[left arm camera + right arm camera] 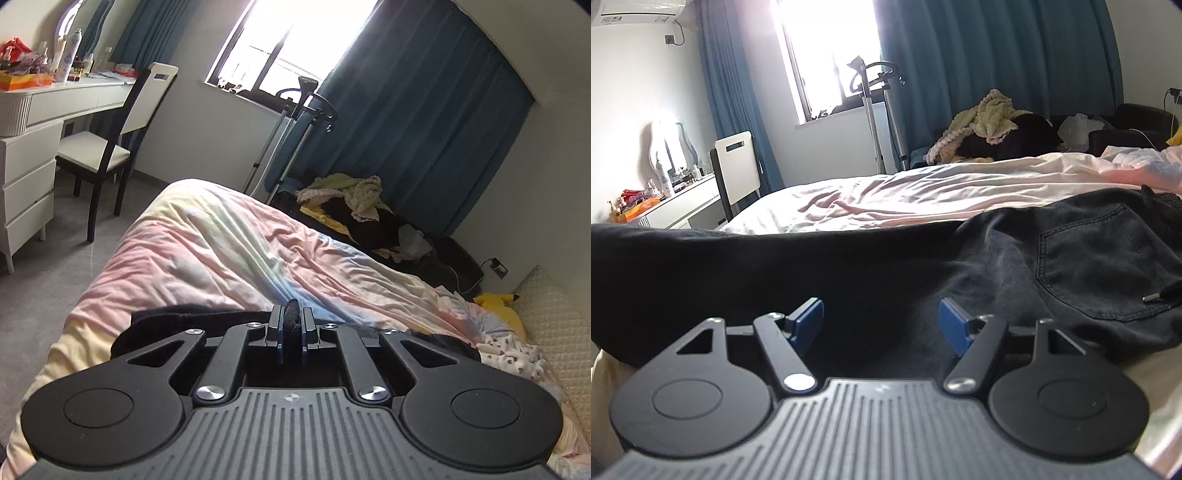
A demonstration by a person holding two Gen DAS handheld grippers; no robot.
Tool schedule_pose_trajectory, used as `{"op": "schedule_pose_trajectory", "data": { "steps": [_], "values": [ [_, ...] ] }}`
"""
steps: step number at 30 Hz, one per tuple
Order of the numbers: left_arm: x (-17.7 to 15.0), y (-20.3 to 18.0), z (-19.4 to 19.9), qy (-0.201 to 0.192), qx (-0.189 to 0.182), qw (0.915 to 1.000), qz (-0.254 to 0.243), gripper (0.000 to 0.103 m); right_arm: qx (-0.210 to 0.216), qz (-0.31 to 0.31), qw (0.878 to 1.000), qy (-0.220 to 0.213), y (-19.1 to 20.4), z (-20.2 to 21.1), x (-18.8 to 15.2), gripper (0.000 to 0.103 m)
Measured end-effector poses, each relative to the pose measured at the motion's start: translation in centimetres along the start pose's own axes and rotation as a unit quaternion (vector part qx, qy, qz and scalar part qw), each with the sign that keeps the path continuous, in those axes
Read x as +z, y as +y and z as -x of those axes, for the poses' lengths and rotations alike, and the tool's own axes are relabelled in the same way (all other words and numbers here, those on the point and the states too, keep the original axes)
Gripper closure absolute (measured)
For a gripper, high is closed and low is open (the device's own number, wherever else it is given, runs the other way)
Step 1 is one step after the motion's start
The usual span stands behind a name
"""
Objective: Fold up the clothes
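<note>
A: Where were the black trousers (1071,258) seen?

B: They were spread across the near end of the bed (221,240), on the pastel quilt, with a stitched back pocket (1108,266) turned upward in the right wrist view.

A: And how were they held?

B: A fold of the black cloth was pinched between the closed fingers of the left gripper (292,325). The right gripper (881,325) was spread wide, its blue pads (809,321) well apart, low over the dark fabric; nothing was gripped by it.

A: What was noted further out?

B: A heap of clothes (354,199) topped by a cream knit was seen beyond the far side of the bed. A garment steamer (306,110) was stood before the teal curtains (424,110), and a white chair (129,122) was drawn up beside a cluttered dressing table (55,99).
</note>
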State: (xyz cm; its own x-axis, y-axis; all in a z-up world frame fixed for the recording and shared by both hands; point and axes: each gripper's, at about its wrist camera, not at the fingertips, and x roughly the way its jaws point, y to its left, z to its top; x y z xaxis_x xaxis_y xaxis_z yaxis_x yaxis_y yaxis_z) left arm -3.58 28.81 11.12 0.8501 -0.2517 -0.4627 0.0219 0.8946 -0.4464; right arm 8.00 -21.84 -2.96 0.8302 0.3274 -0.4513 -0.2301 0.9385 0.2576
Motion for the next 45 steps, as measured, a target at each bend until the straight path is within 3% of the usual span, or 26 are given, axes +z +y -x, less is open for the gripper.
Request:
{"op": "schedule_pose_trajectory", "data": {
  "steps": [4,11,19,21,26,28,32,35,37,39,41,45],
  "values": [
    [-3.8,0.6,3.2,0.02,-0.012,0.9997,0.012,0.093,0.009,-0.009,1.0,-0.003,-0.1,0.9,0.1,0.032],
    [-11.4,1.8,5.2,0.057,-0.039,0.996,0.057,0.093,0.022,-0.013,1.0,-0.009,0.0,2.2,-0.1,0.032],
    [-13.9,3.8,4.9,0.077,-0.043,0.9925,0.084,0.091,0.043,0.013,0.999,0.001,1.7,2.4,-0.6,0.032],
    [-13.7,3.8,4.8,0.084,-0.04,0.9929,0.075,0.085,0.047,0.019,0.999,0.0,1.9,2.5,-0.7,0.032],
    [-12.9,3.8,6.2,0.087,-0.05,0.9934,0.056,0.044,0.063,0.015,0.998,-0.008,2.2,2.5,-0.6,0.032],
    [-12.1,4.5,6.8,0.078,-0.06,0.9934,0.059,0.043,0.073,0.009,0.997,-0.001,2.4,1.7,-0.5,0.032],
    [-9.4,5.9,6.2,0.057,-0.072,0.994,0.059,0.027,0.1,0.001,0.994,0.041,3.2,-1.3,-1.0,0.032],
    [-7.0,6.6,3.0,0.054,-0.069,0.9932,0.076,0.024,0.11,0.015,0.989,0.095,4.0,-3.5,-2.6,0.032],
    [-5.2,7.8,-0.4,0.074,-0.04,0.992,0.094,0.019,0.12,0.014,0.983,0.136,4.0,-4.4,-3.6,0.032],
    [-3.6,9.0,-4.0,0.097,0.013,0.9917,0.083,0.017,0.13,0.013,0.975,0.177,4.0,-5.3,-4.7,0.032],
    [-2.2,10.4,-7.0,0.109,0.053,0.9888,0.088,0.017,0.13,0.019,0.974,0.182,4.2,-5.2,-4.8,0.032],
    [0.1,12.2,-11.4,0.115,0.093,0.9838,0.102,0.017,0.132,0.018,0.974,0.183,4.2,-5.1,-5.0,0.032]
  ]
}}
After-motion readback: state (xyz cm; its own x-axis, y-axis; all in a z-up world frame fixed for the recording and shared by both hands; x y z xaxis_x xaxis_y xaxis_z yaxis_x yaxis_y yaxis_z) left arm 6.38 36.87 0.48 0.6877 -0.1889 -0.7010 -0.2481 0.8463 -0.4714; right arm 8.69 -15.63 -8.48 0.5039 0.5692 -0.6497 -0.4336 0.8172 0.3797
